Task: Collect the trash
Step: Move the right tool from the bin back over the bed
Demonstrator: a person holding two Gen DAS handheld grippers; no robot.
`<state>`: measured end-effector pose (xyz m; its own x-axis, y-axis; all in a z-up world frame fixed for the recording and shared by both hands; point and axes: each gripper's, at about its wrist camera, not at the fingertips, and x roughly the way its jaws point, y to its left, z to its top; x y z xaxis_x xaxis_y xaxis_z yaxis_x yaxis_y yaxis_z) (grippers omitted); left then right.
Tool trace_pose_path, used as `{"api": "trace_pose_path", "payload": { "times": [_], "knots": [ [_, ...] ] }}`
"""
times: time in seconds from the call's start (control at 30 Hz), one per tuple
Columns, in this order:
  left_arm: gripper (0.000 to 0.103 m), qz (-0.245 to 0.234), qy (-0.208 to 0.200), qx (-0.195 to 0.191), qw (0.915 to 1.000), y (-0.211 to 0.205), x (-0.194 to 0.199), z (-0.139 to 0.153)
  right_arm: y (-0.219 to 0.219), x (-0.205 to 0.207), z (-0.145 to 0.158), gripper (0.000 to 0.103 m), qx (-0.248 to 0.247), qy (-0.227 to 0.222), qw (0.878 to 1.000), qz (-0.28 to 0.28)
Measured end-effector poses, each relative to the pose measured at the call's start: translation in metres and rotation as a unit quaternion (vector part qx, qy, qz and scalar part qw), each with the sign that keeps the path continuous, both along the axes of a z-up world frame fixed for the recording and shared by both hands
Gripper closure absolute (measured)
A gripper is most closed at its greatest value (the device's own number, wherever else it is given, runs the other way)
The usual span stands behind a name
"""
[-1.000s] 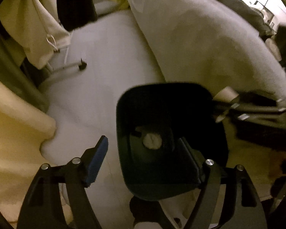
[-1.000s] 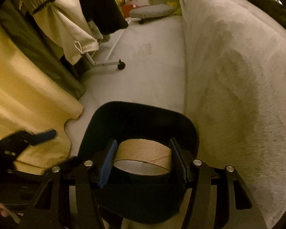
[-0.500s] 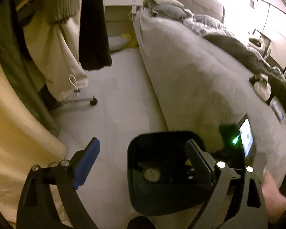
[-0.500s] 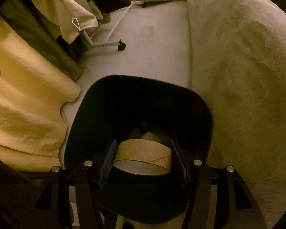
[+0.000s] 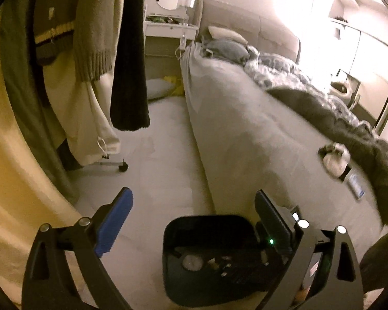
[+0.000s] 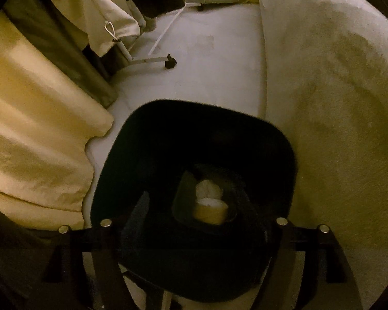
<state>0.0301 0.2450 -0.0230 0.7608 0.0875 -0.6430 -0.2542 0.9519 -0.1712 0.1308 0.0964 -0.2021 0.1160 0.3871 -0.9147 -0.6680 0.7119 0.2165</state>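
Note:
A black square trash bin [image 6: 132,142] stands on the floor beside the bed. A cardboard tape roll [image 6: 210,212] lies at its bottom beside a white crumpled wad [image 6: 207,189]. My right gripper [image 6: 194,222] is open and empty right over the bin's mouth. In the left wrist view the bin [image 5: 173,279] sits low at the centre, with a pale round piece [image 5: 192,261] inside. My left gripper [image 5: 194,227] is open and empty above the bin. Small crumpled pale items [image 5: 335,161] lie on the bed at the right.
The bed [image 5: 245,134] fills the right side. A yellow curtain [image 6: 33,139] hangs at the left. A clothes rack with hanging garments [image 5: 95,51] stands at the left, its wheeled foot [image 6: 169,62] on the floor. A dressing table [image 5: 168,29] stands at the far wall.
My right gripper has opened and let go of the cardboard roll, which now lies in the bin. My left gripper has risen and tilted up toward the bed.

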Motion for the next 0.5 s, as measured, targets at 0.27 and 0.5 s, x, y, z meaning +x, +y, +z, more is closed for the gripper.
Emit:
{"api": "trace_pose_path", "payload": {
  "times": [0.27,0.5],
  "knots": [
    [0.005,0.003,-0.022,-0.007,0.9997,-0.001,0.003,0.028,-0.003,-0.002,0.012,0.018,0.011,-0.016,1.0,0.005],
    [0.005,-0.028,-0.046,0.019,0.9984,-0.026,0.008,0.055,-0.017,-0.004,0.045,0.018,0.041,-0.046,0.998,-0.002]
  ]
}}
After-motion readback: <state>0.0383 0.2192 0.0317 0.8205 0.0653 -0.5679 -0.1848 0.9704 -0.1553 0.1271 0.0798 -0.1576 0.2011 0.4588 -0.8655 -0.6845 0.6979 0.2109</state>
